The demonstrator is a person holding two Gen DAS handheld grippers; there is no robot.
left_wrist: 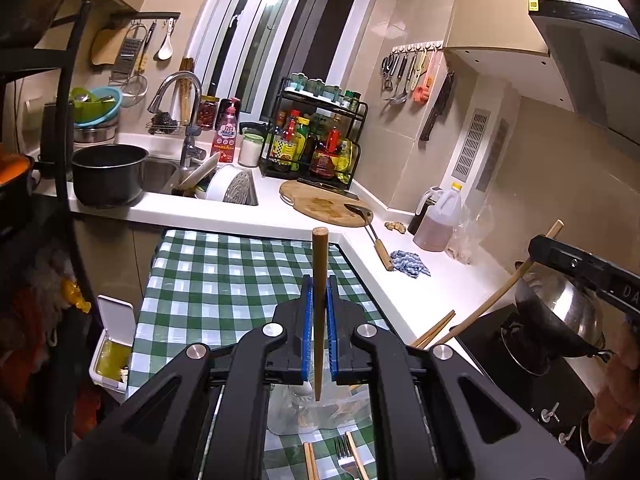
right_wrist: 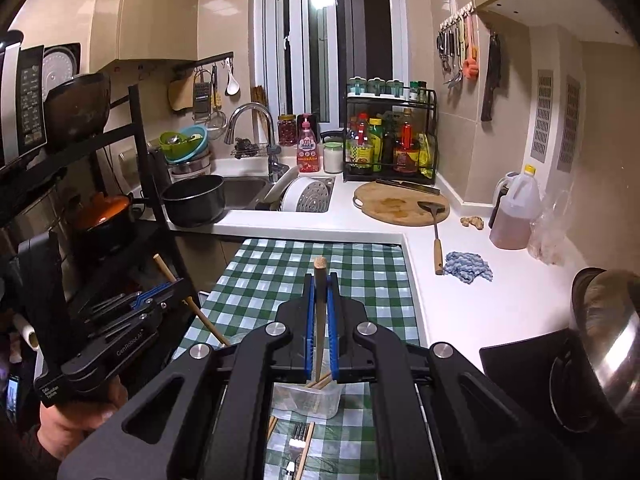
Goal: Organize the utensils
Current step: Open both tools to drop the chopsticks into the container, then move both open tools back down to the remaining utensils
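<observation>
My left gripper (left_wrist: 320,285) is shut on a wooden chopstick (left_wrist: 319,320) that stands nearly upright between its blue pads. The chopstick's lower end hangs over a clear plastic container (left_wrist: 304,416) on the green checked tablecloth (left_wrist: 224,276). My right gripper (right_wrist: 320,282) is shut on a second chopstick (right_wrist: 320,320) above the same container (right_wrist: 316,402), which holds other chopsticks (right_wrist: 320,383). A fork (right_wrist: 298,440) and loose chopsticks lie in front of the container. Each gripper shows in the other's view: the right gripper (left_wrist: 538,250) at the right edge and the left gripper (right_wrist: 176,285) at the left.
A white counter (right_wrist: 452,300) runs along the right, with a spatula (right_wrist: 436,236) on a cutting board (right_wrist: 396,206), a blue cloth (right_wrist: 468,266) and an oil jug (right_wrist: 516,216). A steel wok (left_wrist: 560,316) sits on the stove. A black pot (left_wrist: 108,174) stands by the sink, and a white bin (left_wrist: 114,344) is left of the table.
</observation>
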